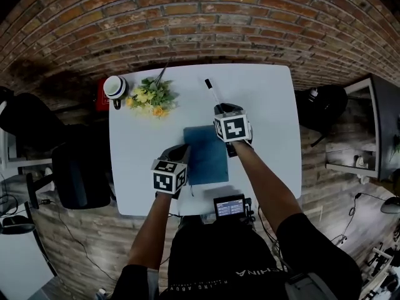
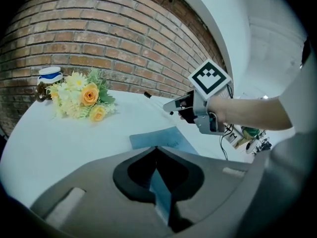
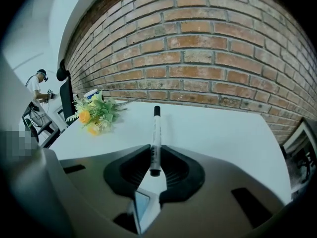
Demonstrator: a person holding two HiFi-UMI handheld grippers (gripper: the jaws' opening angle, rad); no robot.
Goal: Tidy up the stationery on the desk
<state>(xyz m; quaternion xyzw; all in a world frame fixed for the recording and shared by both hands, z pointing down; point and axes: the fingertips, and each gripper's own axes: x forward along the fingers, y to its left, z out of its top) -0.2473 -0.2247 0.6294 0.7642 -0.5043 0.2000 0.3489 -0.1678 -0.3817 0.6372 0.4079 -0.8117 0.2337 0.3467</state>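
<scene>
Presently: left gripper [image 2: 156, 152], clamped on edge of blue notebook [image 2: 166, 140] lying ahead of it; probably light, floppy, better held near the spine. Right gripper [image 3: 154, 168], closed on tail of marker [image 3: 156, 133] jutting ahead; stiff, slick, likely to pivot.

Yellow-and-white flower bouquet with green leaves [image 1: 151, 97] at ten o'clock; white-lidded round jar [image 1: 114, 87] just beside, at its nine o'clock.

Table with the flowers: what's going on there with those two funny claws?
A person is tidying the white table with a gripper in each hand. The left gripper is shut on the edge of a blue notebook. The right gripper grips the near end of a pen. The flowers lie near the far left corner.
</scene>
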